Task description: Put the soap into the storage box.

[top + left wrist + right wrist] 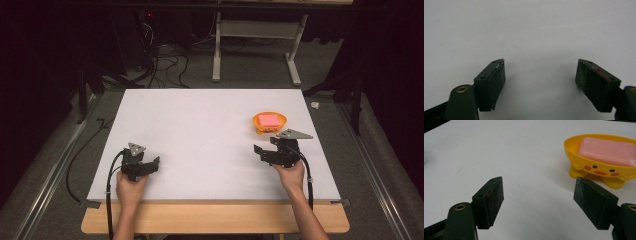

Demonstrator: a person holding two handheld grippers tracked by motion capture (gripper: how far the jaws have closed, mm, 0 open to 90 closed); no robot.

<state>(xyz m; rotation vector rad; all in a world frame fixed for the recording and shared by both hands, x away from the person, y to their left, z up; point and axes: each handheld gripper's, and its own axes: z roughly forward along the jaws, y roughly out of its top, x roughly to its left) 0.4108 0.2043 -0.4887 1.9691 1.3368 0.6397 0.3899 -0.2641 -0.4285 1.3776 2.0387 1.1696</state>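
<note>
From the high view I see my left gripper [150, 165] low on the white table [200, 130] and my right gripper [265, 152] just in front of the yellow soap dish [270, 121] holding the pink soap [269, 119]. In the left gripper view my jaws are spread over bare table. In the right gripper view my jaws stand apart with nothing between them, the dish [599, 165] just beyond the right jaw.

A soap dish [269, 122] is set on the bench [200, 130], towards its far right, and a bar of soap [269, 119] is laid in it. The right gripper [537, 195] is held just before the dish, nearer the person. The left gripper [540, 75] is held well apart, at the near left.
</note>
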